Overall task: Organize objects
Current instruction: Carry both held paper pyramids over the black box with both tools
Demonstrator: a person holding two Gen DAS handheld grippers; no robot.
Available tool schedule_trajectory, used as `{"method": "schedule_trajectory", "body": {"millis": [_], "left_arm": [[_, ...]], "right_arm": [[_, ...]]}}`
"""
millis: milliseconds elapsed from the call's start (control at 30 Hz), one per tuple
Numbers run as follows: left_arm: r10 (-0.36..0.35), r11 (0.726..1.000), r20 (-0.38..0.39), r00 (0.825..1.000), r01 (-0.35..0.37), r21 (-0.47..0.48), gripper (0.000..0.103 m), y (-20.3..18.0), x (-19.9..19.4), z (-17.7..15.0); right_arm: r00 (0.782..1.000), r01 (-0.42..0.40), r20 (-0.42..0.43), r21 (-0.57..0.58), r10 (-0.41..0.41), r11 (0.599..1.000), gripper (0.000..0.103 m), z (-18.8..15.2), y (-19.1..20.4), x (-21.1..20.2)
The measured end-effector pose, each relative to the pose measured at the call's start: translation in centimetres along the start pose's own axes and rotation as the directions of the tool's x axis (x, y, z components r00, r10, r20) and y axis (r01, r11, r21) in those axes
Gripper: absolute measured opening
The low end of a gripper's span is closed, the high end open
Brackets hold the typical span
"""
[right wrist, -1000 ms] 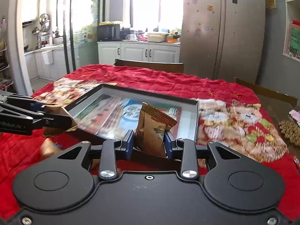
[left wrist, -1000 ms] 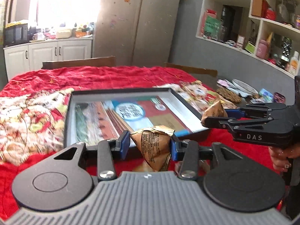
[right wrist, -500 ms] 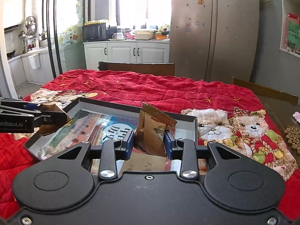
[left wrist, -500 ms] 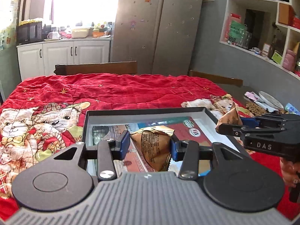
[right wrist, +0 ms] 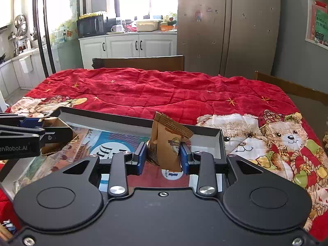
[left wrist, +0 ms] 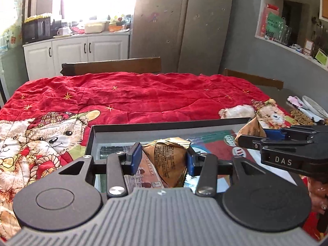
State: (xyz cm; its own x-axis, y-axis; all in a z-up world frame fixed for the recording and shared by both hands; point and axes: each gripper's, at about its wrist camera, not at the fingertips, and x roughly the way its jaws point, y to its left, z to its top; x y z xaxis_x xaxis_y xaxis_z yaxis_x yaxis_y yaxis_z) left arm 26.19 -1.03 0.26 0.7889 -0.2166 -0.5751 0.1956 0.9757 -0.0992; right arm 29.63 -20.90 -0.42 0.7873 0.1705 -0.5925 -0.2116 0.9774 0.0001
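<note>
My left gripper [left wrist: 164, 160] is shut on a brown snack packet [left wrist: 167, 160], held over the near part of a shallow dark box [left wrist: 164, 127] with a printed picture on its floor. My right gripper [right wrist: 163, 156] is shut on a second brown packet [right wrist: 167, 141], held over the same box [right wrist: 207, 139] near its right wall. Each view shows the other gripper from the side: the right gripper [left wrist: 252, 138] with its packet [left wrist: 251, 131] at the right, the left gripper [right wrist: 59, 131] with its packet [right wrist: 55, 135] at the left.
The box lies on a table under a red bear-print quilt [left wrist: 133, 96]. Wooden chair backs [left wrist: 111, 65] stand at the far edge. Plates and snacks [left wrist: 307, 110] lie at the table's right end. A hand [left wrist: 317, 190] holds the right gripper. A fridge [right wrist: 227, 26] and cabinets stand behind.
Both grippers, still shut on their packets, have moved forward and slightly down over the box; the box now lies directly beneath them and fills less of each view.
</note>
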Motion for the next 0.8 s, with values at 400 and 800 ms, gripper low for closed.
{"method": "schedule_trajectory", "body": {"millis": [400,800], "left_arm": [[0.046,0.999,-0.055,0.997,-0.046,0.015,0.048,0.2,2.7,0.1],[0.062,0.998,-0.088,0.994,-0.060,0.021,0.049,0.4,4.0,-0.1]], "right_arm": [[0.998,0.029,-0.063,-0.007,-0.029,1.000,0.032,0.1,0.0,3.3],[0.993,0.010,-0.116,0.011,-0.009,1.000,0.033,-0.1,-0.6,4.4]]}}
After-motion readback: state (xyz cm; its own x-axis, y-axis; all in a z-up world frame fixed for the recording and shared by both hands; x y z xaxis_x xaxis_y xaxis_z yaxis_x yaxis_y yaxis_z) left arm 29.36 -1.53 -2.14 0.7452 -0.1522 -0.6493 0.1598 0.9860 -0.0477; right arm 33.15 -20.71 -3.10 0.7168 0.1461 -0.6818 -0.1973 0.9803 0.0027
